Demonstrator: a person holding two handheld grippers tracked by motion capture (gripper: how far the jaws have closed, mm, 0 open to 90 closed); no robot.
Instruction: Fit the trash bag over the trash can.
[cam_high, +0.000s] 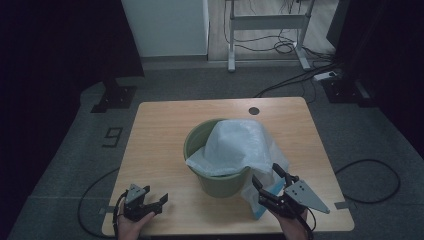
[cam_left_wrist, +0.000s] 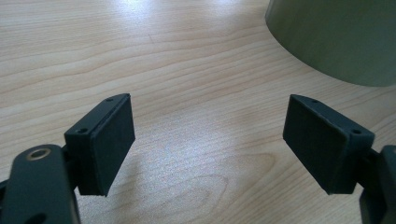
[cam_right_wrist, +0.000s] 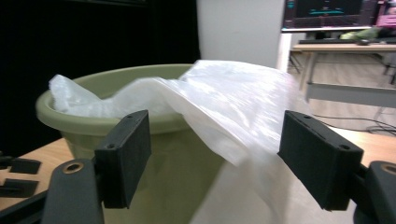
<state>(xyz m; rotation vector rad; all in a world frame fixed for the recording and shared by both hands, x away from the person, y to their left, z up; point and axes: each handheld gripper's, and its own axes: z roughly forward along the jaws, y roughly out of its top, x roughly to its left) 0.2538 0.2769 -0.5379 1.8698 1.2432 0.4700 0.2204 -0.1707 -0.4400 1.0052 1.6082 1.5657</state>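
Slippery stuff, that thin translucent white plastic bag (cam_high: 235, 145) draped half in, half over the round olive-green plastic bucket (cam_high: 220, 182) mid-tabletop (cam_high: 160, 130). Right hand-held gripper (cam_high: 272, 180) is spread wide with nothing pinched, left hand-held gripper (cam_high: 150, 197) is apart too, so a one-layer grab could drag the liner out or tip the bucket.
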